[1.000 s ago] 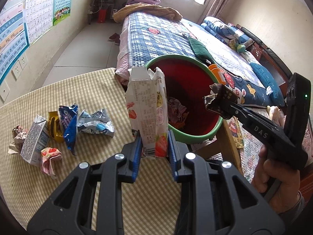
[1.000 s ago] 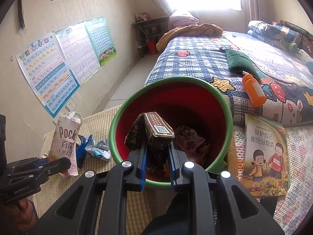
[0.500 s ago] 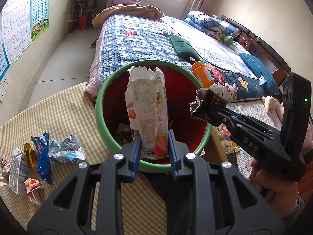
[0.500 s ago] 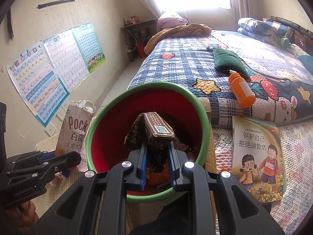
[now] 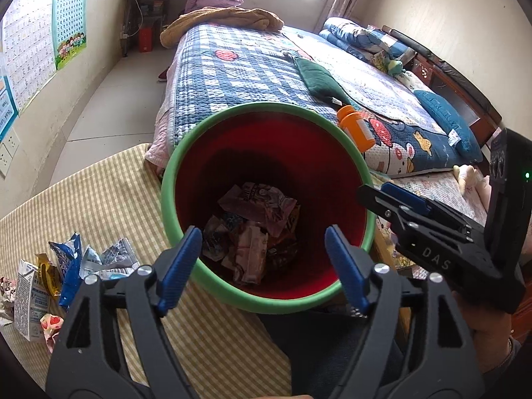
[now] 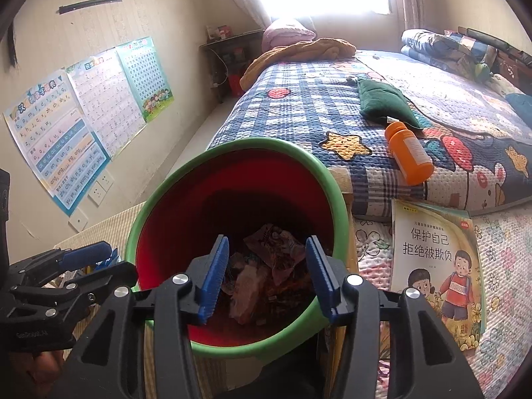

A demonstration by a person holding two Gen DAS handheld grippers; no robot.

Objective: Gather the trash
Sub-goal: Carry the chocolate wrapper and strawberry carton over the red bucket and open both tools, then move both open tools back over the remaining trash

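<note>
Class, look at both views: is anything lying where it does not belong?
Yes. Torn wrappers and a small carton lie loose on the checked tablecloth beside the bin, not in it. An orange bottle lies on its side on the bed.

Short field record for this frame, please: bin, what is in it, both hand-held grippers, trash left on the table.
bin: red plastic bucket with green rim, beside the checked tablecloth
bin contents: crumpled wrappers at the bottom
left hand-held gripper: over the bin, jaws opening, nothing between them
right hand-held gripper: over the bin, jaws opening, nothing between them
trash left: blue and silver wrappers and small white carton on the tablecloth
</note>
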